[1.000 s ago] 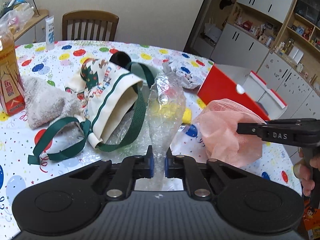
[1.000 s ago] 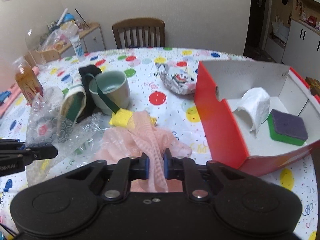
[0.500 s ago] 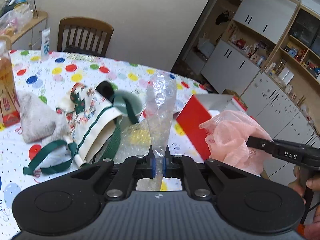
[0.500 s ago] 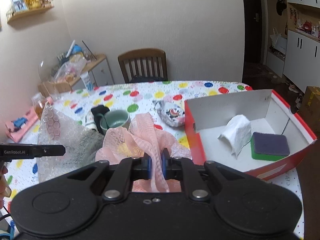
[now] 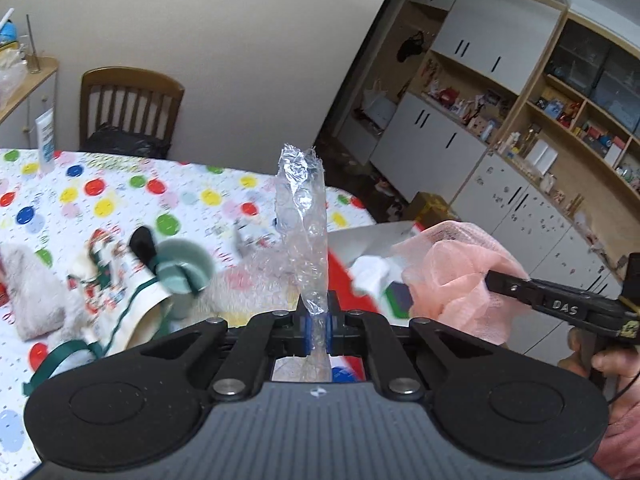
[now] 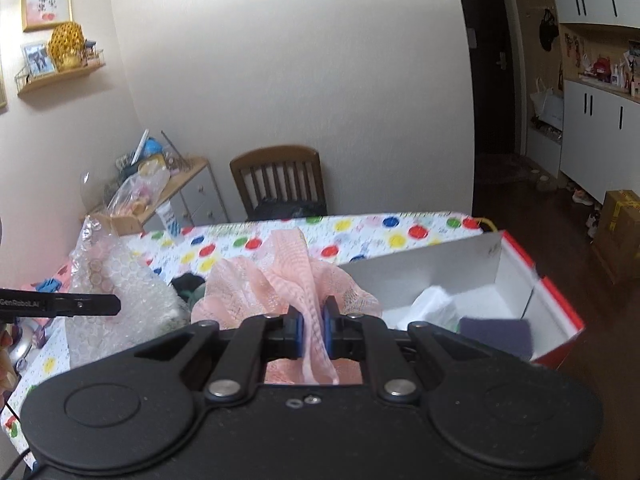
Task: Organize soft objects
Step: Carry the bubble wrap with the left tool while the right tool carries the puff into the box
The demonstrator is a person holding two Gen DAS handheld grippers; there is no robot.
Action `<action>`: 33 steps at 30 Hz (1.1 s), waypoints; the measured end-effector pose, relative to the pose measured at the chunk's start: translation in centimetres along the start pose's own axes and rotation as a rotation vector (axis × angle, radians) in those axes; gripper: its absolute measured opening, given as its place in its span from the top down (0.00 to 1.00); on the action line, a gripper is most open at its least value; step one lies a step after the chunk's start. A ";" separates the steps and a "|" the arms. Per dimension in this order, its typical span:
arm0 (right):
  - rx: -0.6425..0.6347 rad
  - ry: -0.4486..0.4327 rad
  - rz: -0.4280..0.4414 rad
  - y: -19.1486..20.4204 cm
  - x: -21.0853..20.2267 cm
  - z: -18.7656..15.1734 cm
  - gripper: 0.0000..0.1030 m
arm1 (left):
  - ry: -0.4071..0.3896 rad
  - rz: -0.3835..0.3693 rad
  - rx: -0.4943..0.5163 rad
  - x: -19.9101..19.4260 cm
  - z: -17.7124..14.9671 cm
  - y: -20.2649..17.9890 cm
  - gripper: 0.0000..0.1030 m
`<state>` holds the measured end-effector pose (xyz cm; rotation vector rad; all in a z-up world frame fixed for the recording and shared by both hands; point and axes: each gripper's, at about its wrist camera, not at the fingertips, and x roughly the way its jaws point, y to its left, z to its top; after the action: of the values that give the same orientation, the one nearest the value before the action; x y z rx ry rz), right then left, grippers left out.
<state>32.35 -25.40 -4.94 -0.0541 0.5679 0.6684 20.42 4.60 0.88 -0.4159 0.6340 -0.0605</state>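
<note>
My left gripper point(image 5: 316, 326) is shut on a clear bubble wrap sheet point(image 5: 304, 224) and holds it up above the table. The sheet also shows in the right wrist view point(image 6: 116, 280). My right gripper point(image 6: 313, 332) is shut on a pink mesh cloth point(image 6: 288, 276), lifted beside the red box point(image 6: 556, 304). The cloth also shows in the left wrist view point(image 5: 452, 280). In the box lie a white tissue point(image 6: 434, 306) and a purple-green sponge point(image 6: 496, 330).
On the polka-dot table point(image 5: 120, 192) lie a grey fuzzy cloth point(image 5: 28, 292), a printed pouch with a green strap point(image 5: 116, 300) and a green mug point(image 5: 186, 270). A wooden chair point(image 5: 128, 108) stands behind. Cabinets point(image 5: 500, 160) are at the right.
Both grippers have risen higher above the table with their loads. The bubble wrap and the pink cloth hang clear of the table, closer to the red box.
</note>
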 end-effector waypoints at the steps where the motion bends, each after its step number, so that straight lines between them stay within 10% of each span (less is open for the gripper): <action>1: 0.004 -0.007 -0.001 -0.5 -0.1 0.3 0.92 | -0.003 -0.007 0.004 0.1 0.4 -0.4 0.94; 33: 0.057 0.022 -0.144 -16.3 3.5 3.9 0.92 | 0.066 -0.188 0.139 16.7 6.5 -18.9 0.94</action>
<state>46.21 -35.36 -5.58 -0.0489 0.5982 0.5117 39.08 -13.42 3.69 -0.3387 0.6496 -0.2964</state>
